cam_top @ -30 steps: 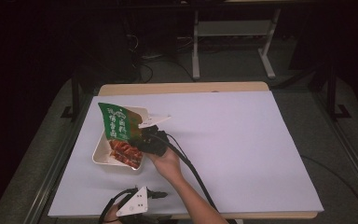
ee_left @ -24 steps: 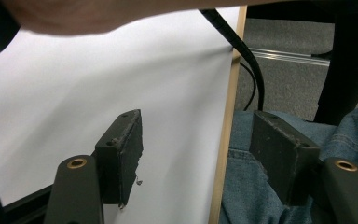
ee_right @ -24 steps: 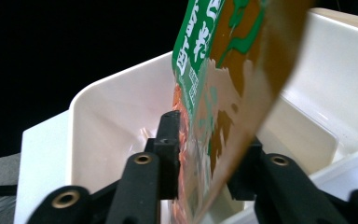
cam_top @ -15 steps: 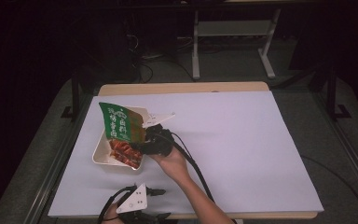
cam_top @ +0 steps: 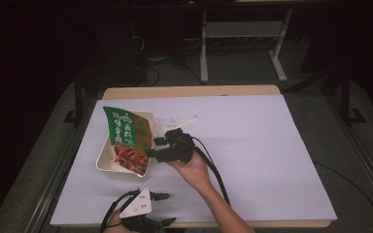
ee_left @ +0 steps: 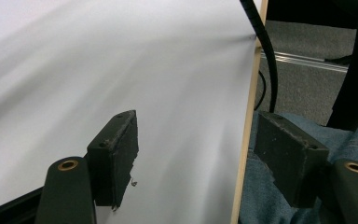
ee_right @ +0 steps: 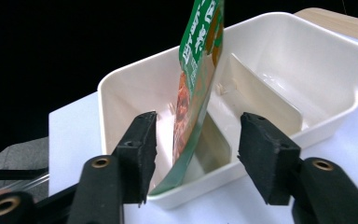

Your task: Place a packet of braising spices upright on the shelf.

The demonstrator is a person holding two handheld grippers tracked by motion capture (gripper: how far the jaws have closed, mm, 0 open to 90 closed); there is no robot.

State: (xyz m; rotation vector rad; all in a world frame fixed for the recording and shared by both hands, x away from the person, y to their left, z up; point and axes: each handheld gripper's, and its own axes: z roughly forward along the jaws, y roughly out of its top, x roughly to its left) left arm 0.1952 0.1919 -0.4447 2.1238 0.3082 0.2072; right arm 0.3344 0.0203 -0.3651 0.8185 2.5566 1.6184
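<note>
White sheet over a wooden table, dark room and grey floor beyond. At the near edge, left gripper held low in a hand, grey three-cornered plate on top, jaws spread wide with only bare sheet and the table's edge between them in the left gripper view. Farther in, right gripper in the right hand, cable trailing back toward the near edge, jaws parted and not touching anything, straddling the near edge of a green snack packet. Packet standing tilted in a cream divided tray, lower corner resting on the tray's near rim, top leaning toward far left. Beyond, a small white scrap just right of the tray.
</note>
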